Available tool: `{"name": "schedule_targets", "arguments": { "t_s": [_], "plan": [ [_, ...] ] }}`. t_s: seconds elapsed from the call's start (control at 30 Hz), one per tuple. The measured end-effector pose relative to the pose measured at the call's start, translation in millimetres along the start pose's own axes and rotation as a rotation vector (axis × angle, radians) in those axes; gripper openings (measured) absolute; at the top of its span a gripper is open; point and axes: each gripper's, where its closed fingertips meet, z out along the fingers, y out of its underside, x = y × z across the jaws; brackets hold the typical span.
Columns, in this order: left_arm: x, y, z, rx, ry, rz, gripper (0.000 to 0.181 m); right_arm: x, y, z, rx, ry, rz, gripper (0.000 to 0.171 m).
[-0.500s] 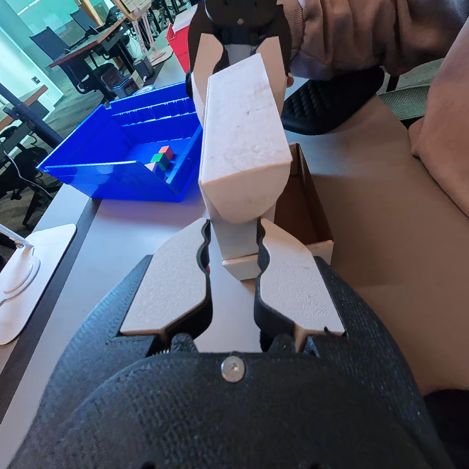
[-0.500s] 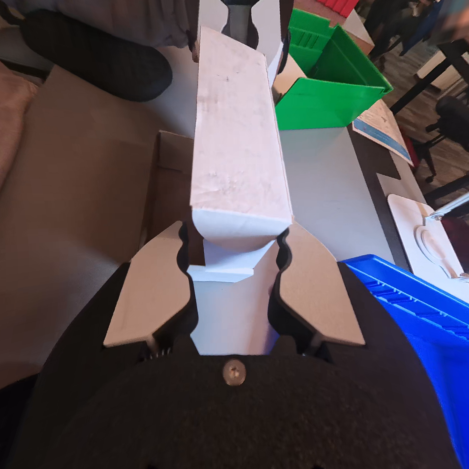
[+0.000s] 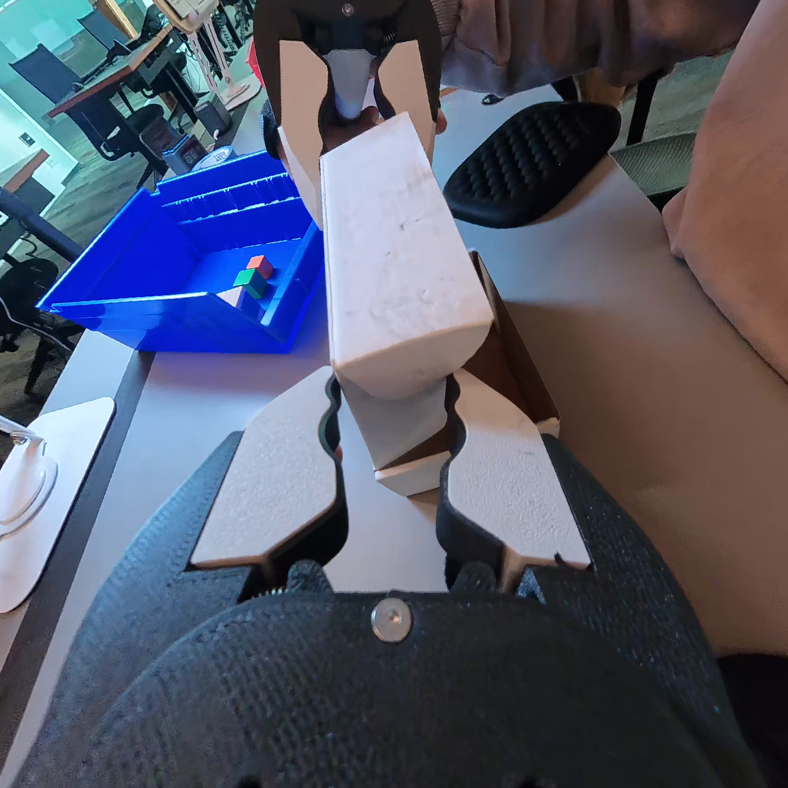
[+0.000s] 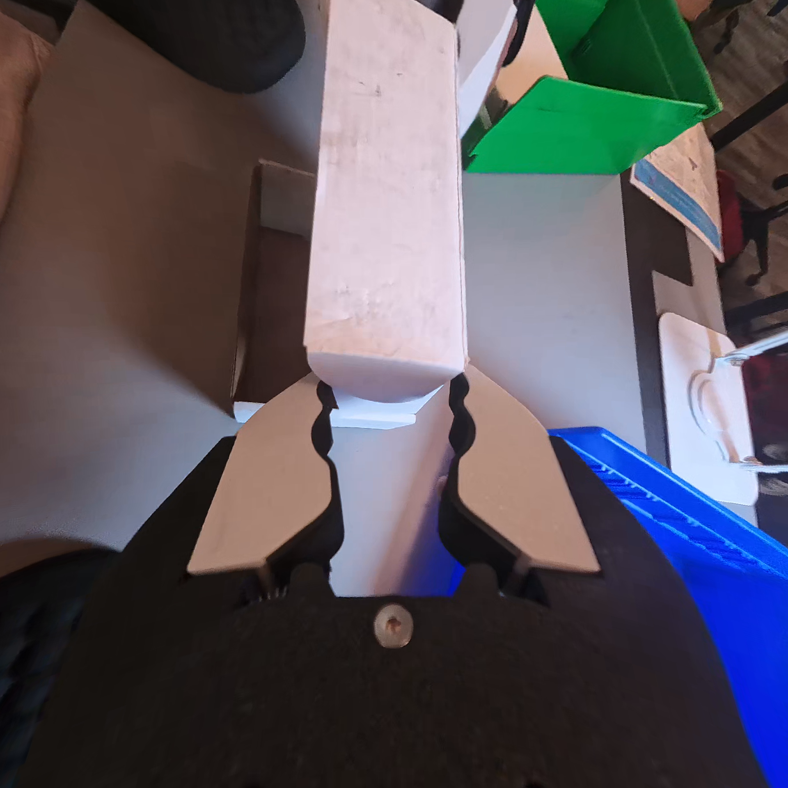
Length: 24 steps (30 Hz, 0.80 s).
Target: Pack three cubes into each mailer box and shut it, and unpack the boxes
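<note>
Both jaws now wider, lid (image 3: pixel 401 264) freed.

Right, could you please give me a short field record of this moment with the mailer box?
mailer box: open on the table, brown inside showing
lid: white, raised, tilted over the box
left gripper: jaws apart, flanking the lid's near end; grip unclear
right gripper: jaws apart at the opposite end; grip unclear
blue bin: holds red cube, green cube, pale cube
green bin: contents hidden
</note>
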Motion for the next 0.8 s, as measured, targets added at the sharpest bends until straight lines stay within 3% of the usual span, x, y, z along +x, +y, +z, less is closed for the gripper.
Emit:
{"name": "schedule_targets", "arguments": {
  "t_s": [0.37,0.63,0.8],
  "plan": [
    [14.0,12.1,-17.7,-0.152,-0.082,0.132,0.046,2.7,-16.2,15.8,0.042,0.299,-0.047,0.056],
    [20.7,24.7,-18.0,-0.176,-0.041,0.094,0.044,-16.3,-6.4,31.8,-0.007,0.175,-0.051,0.054],
    [36.8,45.0,-13.5,-0.304,-0.031,0.145,0.05,-45.0,1.0,34.6,-0.048,0.034,-0.029,0.07]
  ]
}}
